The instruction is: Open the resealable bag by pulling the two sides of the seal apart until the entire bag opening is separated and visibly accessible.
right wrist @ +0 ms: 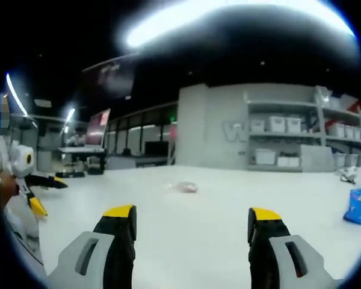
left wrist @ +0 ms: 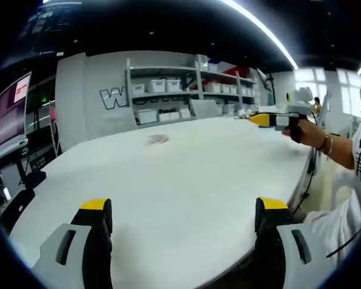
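Left gripper [left wrist: 183, 217] hung over the near edge of the white table [left wrist: 186, 180], jaws wide apart w/ nothing between them, yellow tips up. The resealable bag [left wrist: 158, 139] lay flat on the table well beyond the jaws, small and pale w/ a pinkish tint, toward the far edge; too small to tell if the seal was open or closed. Right gripper [left wrist: 260, 119] came in from the right of the left gripper view, held in a person's hand [left wrist: 305, 127] above the table's far right corner, well apart from the bag; its yellow tips looked close together there.

In the right gripper view the right gripper [right wrist: 192, 226] also sat over the table [right wrist: 216, 241], jaws clearly spread, empty. Bag [right wrist: 185, 187] lay past the jaws, near mid-table, untouched by either tool. Left gripper [right wrist: 45, 192] showed at the table's left edge, tips parted, away from the bag. A blue packet [right wrist: 360, 206] rested on the table's right side, far from the bag. Shelves w/ white bins [left wrist: 186, 90] stood behind the table.
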A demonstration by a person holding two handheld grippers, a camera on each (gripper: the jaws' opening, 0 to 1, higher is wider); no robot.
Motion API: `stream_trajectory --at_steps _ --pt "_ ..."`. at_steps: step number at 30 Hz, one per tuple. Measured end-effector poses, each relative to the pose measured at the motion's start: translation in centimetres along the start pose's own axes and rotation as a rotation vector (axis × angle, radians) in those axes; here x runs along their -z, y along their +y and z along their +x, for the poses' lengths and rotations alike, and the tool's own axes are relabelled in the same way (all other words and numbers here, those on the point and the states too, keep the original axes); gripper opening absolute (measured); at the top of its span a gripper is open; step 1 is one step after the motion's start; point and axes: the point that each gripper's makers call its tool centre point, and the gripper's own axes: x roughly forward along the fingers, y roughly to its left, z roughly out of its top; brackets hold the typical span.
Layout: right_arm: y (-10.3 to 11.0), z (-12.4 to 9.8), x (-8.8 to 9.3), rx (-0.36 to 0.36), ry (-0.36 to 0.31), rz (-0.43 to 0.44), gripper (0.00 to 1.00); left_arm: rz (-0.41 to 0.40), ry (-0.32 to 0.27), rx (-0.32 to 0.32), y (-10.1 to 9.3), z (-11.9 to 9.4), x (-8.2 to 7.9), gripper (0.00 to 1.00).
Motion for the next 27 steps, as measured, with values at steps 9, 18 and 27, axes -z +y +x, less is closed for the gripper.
stream_trajectory --at_steps 9,18,27 --pt "-0.7 -1.6 0.3 0.036 -0.008 -0.003 0.76 -0.001 0.002 0.001 0.0 0.0 0.1 0.98" --pt "-1.4 -2.7 0.3 0.070 -0.028 0.015 0.76 -0.001 0.004 0.002 0.0 0.0 0.3 0.98" --pt "-1.7 -3.5 -0.3 0.103 -0.060 0.023 0.76 -0.001 0.003 -0.005 0.3 0.0 0.4 0.97"
